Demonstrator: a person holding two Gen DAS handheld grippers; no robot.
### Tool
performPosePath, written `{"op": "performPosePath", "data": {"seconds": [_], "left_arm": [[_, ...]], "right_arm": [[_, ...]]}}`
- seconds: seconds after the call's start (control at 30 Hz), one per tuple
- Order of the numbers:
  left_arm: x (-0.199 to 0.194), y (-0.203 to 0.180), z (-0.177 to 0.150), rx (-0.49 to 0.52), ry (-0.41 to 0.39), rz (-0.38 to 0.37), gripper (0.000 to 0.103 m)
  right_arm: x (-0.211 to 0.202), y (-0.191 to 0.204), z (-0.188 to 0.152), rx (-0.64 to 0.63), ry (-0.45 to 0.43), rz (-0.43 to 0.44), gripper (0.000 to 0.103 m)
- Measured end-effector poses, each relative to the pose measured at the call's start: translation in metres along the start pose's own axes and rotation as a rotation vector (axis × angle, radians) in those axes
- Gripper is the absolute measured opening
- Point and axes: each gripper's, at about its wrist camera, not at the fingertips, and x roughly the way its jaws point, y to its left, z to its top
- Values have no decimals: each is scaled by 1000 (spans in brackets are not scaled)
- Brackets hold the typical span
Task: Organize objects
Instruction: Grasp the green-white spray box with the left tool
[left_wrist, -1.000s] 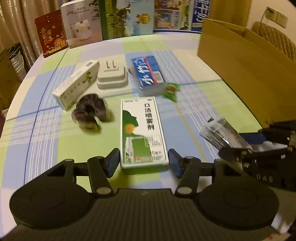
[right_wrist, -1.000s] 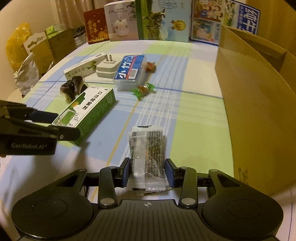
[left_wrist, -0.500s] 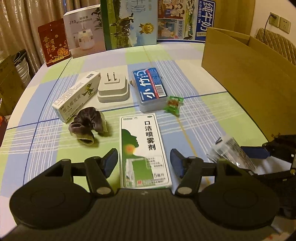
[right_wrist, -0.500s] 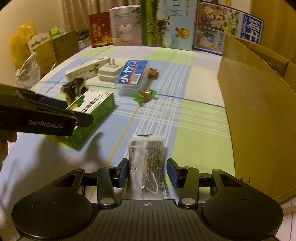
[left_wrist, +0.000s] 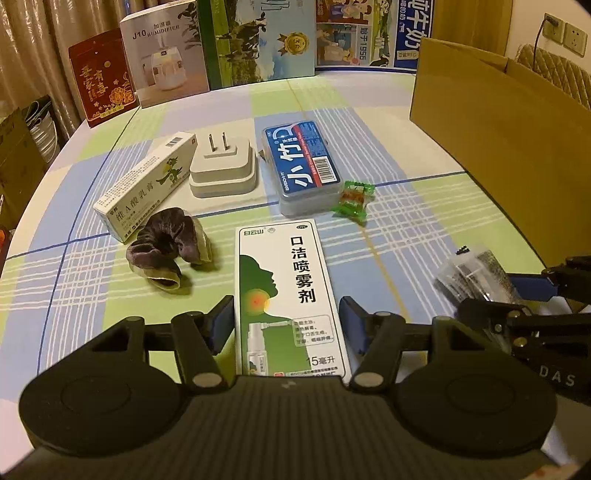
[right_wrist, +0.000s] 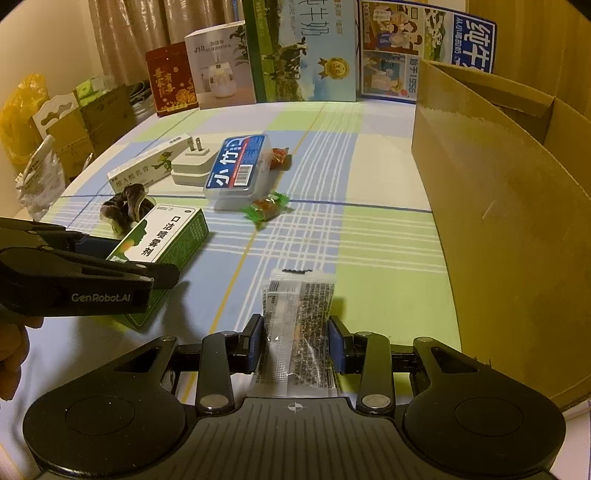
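My left gripper (left_wrist: 288, 325) is closed around the near end of a green and white spray box (left_wrist: 290, 291), its pads touching the box sides; the box also shows in the right wrist view (right_wrist: 162, 243). My right gripper (right_wrist: 297, 345) is shut on a clear snack packet (right_wrist: 299, 317), which also shows at the right in the left wrist view (left_wrist: 476, 273). An open cardboard box (right_wrist: 509, 206) stands on the right.
On the checked tablecloth (left_wrist: 406, 229) lie a dark scrunchie (left_wrist: 162, 254), an ointment box (left_wrist: 147, 184), a white plug adapter (left_wrist: 223, 166), a blue-lidded case (left_wrist: 301, 166) and a green candy (left_wrist: 352, 199). Large cartons (left_wrist: 258, 40) line the far edge.
Both grippers have drawn back and lifted a little. The left jaws have closed onto the spray box; the right stays shut on the packet.
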Motion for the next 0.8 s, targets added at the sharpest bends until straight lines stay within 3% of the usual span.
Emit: {"op": "performPosePath", "data": {"seconds": [0.43,0.8], "left_arm": [[8,-1,3,-23,20,21,51],[-25,-1,0,-60,-4,11,51]], "right_arm": [[-3,1,2,19,-8,0,34],[-26,6,13,-4,-49,15,34]]}}
